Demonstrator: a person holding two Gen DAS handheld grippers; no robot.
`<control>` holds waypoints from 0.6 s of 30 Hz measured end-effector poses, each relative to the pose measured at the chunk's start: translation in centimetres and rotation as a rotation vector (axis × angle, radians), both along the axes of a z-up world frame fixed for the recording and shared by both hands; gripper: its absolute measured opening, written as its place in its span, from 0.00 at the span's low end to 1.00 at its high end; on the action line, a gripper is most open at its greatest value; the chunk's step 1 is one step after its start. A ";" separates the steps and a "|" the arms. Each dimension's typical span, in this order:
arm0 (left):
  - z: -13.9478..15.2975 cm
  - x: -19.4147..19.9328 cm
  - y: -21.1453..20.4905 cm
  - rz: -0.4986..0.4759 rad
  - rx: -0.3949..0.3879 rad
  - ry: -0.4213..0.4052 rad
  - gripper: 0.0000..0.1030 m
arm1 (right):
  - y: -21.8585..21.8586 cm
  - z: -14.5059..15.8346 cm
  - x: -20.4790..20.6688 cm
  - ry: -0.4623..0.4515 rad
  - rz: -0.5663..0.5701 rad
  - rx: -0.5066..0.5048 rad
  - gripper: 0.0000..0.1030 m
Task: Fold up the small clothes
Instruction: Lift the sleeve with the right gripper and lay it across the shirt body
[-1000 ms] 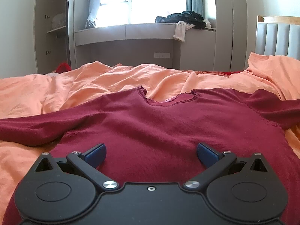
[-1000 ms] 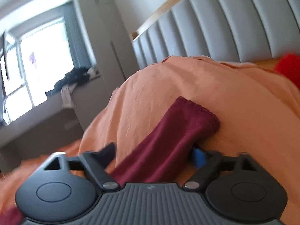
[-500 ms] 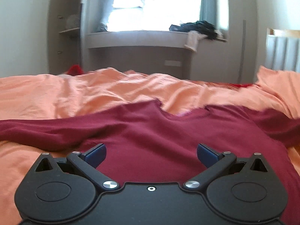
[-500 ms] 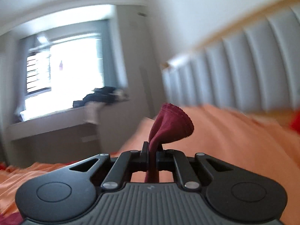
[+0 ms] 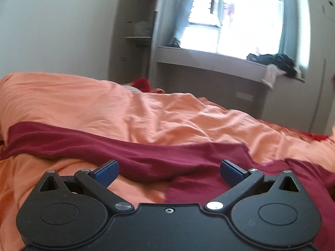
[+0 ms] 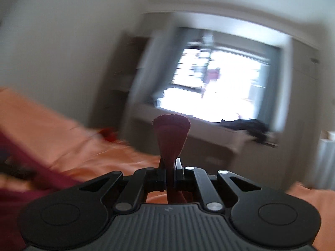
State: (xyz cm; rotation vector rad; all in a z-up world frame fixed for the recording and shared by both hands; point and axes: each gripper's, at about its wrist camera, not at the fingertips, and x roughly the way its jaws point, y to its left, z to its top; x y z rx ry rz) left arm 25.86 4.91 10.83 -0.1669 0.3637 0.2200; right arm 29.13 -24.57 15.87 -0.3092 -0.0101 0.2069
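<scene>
A dark red long-sleeved top (image 5: pixel 188 163) lies spread on the orange bedsheet (image 5: pixel 146 113). Its left sleeve (image 5: pixel 62 142) stretches out to the left. My left gripper (image 5: pixel 168 170) is open and empty, low over the top near the left armpit. My right gripper (image 6: pixel 170 167) is shut on the cuff of the right sleeve (image 6: pixel 171 133), which sticks up above the closed fingers, lifted above the bed. The right wrist view is blurred by motion; more of the top (image 6: pixel 25 167) shows at its left.
A window ledge (image 5: pixel 219 60) with a pile of dark clothes (image 5: pixel 276 62) stands beyond the bed. A shelf unit (image 5: pixel 136 37) is at the back left. A red item (image 5: pixel 142 83) lies past the bed's far edge.
My right gripper closed on the right sleeve cuff, lifted it off the bed and swung left toward the window. My left gripper stayed open and turned left toward the left sleeve.
</scene>
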 end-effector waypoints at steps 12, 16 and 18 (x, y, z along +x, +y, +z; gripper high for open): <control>-0.8 -1.5 1.8 0.025 0.011 -0.005 1.00 | 12.1 -10.8 -3.9 0.182 0.211 -0.350 0.11; -1.0 -1.3 0.9 -0.045 -0.018 -0.021 1.00 | 10.5 -11.4 -5.9 0.202 0.237 -0.338 0.46; -1.1 -1.2 0.4 -0.101 -0.035 -0.026 1.00 | 9.6 -11.2 -7.0 0.186 0.224 -0.318 0.69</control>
